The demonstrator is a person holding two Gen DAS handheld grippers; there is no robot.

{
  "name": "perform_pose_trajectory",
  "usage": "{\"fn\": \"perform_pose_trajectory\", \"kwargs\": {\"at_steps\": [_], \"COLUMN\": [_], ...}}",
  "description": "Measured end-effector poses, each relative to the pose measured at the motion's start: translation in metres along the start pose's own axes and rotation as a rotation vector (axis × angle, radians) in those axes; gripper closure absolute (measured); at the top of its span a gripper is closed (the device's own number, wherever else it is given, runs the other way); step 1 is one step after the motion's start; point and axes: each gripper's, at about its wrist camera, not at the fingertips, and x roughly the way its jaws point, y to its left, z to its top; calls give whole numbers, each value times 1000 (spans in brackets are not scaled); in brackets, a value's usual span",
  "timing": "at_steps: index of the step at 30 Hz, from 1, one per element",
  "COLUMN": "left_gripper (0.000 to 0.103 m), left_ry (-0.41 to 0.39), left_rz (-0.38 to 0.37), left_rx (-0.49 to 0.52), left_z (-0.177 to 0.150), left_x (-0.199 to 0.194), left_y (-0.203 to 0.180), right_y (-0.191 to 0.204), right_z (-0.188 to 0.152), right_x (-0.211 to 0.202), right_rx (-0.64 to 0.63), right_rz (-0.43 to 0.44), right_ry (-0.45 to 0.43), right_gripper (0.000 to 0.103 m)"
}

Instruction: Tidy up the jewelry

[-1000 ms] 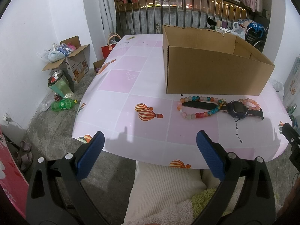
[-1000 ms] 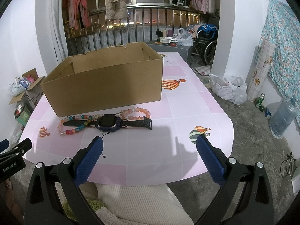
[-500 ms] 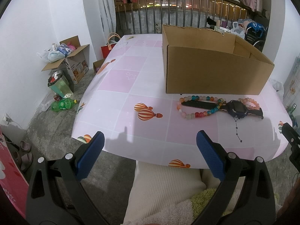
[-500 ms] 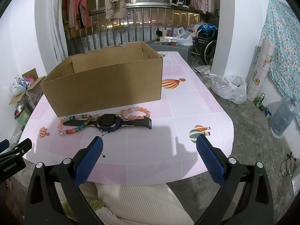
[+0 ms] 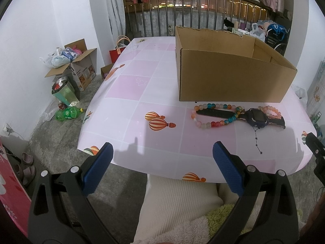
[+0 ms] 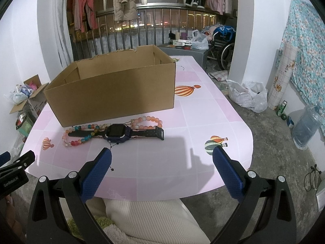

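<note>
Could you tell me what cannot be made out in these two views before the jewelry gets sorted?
- Floor of the cardboard box: hidden in both views by its near wall.
- Watch: screen content too small and dark in the right wrist view.
- Multicolored bead bracelet: the watch strap crosses it; threaded or just overlapping, unclear.
- Pink bead bracelet: partly behind the watch.
- Person: only a cream garment; hands hidden.

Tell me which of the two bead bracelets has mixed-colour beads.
The multicoloured bracelet, looped around the watch's strap end on the person's left; its beads are blue, red, orange and pale. The other bracelet is all pink-orange.
</note>
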Motion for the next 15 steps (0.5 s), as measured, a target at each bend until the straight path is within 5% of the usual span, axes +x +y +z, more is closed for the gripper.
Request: {"fn": "perform_pose_trajectory", "kwargs": {"at_steps": [15], "left_gripper": [8], "left_ry": [40], "left_rz": [26], "left_rx": [21], "left_z": [5], "left_x": [14], "left_y": [-9], "right_y": [-3], "right_z": [4], "right_x": [18], "right_rx": [7], "right_rz": [14], "right_ry": [46], "right_gripper": [6]}}
